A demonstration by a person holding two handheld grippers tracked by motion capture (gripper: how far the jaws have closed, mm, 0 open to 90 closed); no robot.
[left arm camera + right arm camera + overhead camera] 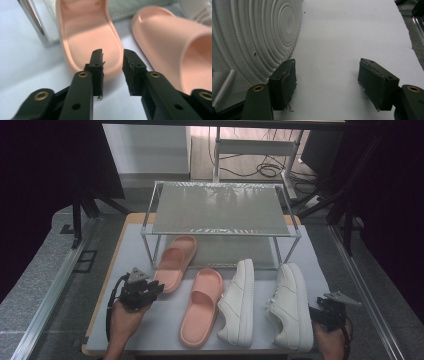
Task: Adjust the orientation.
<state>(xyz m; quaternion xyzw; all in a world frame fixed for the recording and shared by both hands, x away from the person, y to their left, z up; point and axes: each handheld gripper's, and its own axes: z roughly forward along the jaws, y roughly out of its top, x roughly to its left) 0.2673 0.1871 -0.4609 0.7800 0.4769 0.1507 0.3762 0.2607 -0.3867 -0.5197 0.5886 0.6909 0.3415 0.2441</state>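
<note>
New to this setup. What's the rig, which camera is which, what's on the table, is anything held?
No robot arm: a person holds a two-jaw gripper in each hand. The high view looks down on the table; the other two cameras ride on the grippers and look along their black jaws.

On the table: a two-shelf metal rack, two pink slippers and two white sneakers.

The left gripper sits at the heel of the left slipper, jaws slightly apart, nothing pinched. The right gripper stands open beside the right sneaker's sole; whether it touches is unclear. Nothing is held.
</note>
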